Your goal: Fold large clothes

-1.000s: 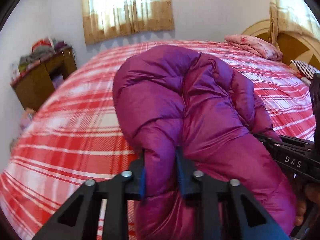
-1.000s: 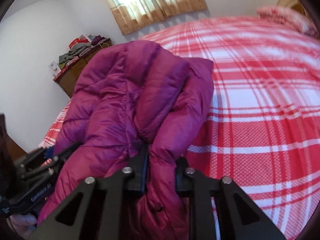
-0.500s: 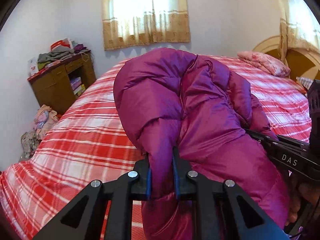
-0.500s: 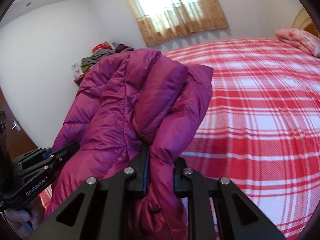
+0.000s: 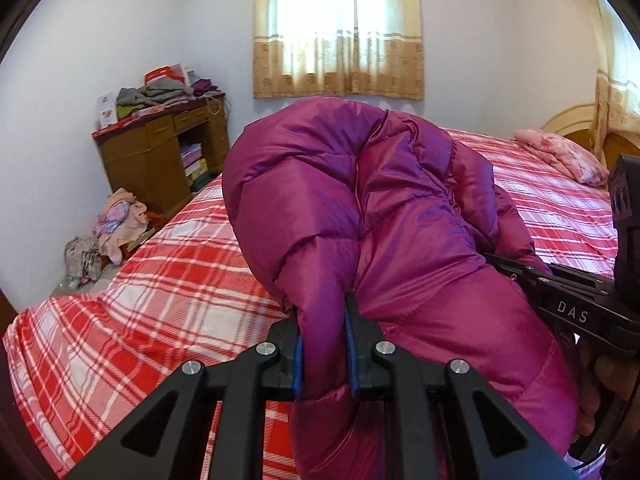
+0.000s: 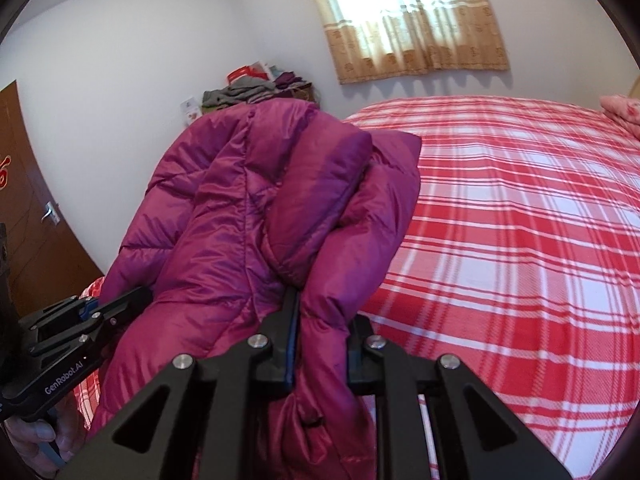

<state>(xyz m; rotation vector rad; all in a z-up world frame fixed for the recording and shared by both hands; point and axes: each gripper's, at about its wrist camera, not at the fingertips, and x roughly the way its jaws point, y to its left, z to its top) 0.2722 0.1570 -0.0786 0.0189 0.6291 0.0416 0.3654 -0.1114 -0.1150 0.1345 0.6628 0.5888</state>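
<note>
Black left gripper: its 2 blue-padded jaws are clamped on a thick fold of the jacket, padding bulging above and hanging below the pinch.
Right gripper: jaws likewise closed on a puffed edge of the same garment; fabric fills the gap between them.
Grippers to each other: side by side; each shows at the edge of the other's view, its tips reaching into the jacket's flank.
Magenta down jacket: quilted and shiny, bunched into a tall mound rising straight up from both sets of jaws, filling the middle of both views. Whether its lower part touches the bed is hidden.
Bed: red-and-white plaid cover, spread beyond and beside the jacket.
Pink pillow: at the far right by the headboard, well apart from the jacket.
Wooden desk: against the far-left wall, clothes piled on top.
Curtained window: on the back wall.
</note>
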